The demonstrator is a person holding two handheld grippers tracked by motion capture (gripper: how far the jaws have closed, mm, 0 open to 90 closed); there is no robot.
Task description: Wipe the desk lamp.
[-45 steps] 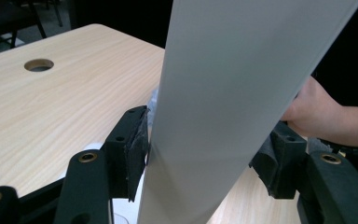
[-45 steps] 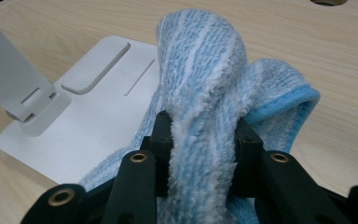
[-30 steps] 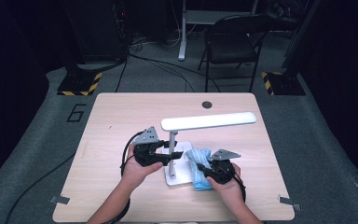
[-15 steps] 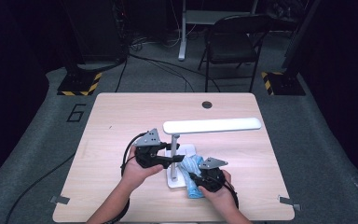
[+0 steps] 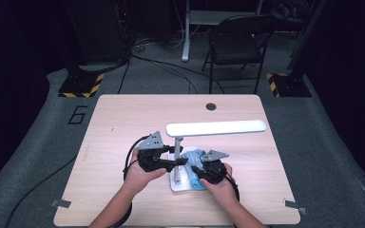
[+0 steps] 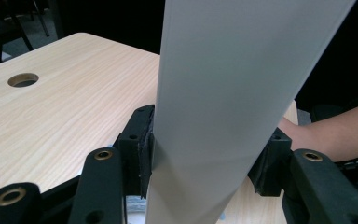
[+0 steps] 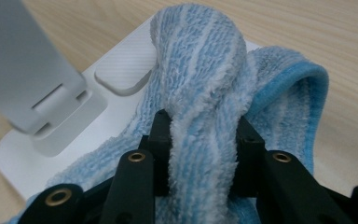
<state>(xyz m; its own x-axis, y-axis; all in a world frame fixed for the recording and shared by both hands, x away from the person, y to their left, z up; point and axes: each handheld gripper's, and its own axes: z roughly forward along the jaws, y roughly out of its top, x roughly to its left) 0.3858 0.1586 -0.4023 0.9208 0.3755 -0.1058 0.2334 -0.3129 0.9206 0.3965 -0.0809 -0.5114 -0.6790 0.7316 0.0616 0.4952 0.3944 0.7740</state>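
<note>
Wiping the desk lamp (image 5: 216, 128), lower centre of the high view. Keep the post pinned and drag the blue cloth (image 7: 205, 93) flat across the white base (image 7: 121, 70), light pressure, no tipping. Left gripper (image 5: 164, 160) is clamped on the lamp post (image 6: 223, 107). Right gripper (image 7: 204, 140) is pinched on a fold of cloth, jaws partly closed.

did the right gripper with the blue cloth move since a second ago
Yes. In the high view the right gripper with the blue cloth has slid left along the white lamp base, closer to the lamp post.
</note>
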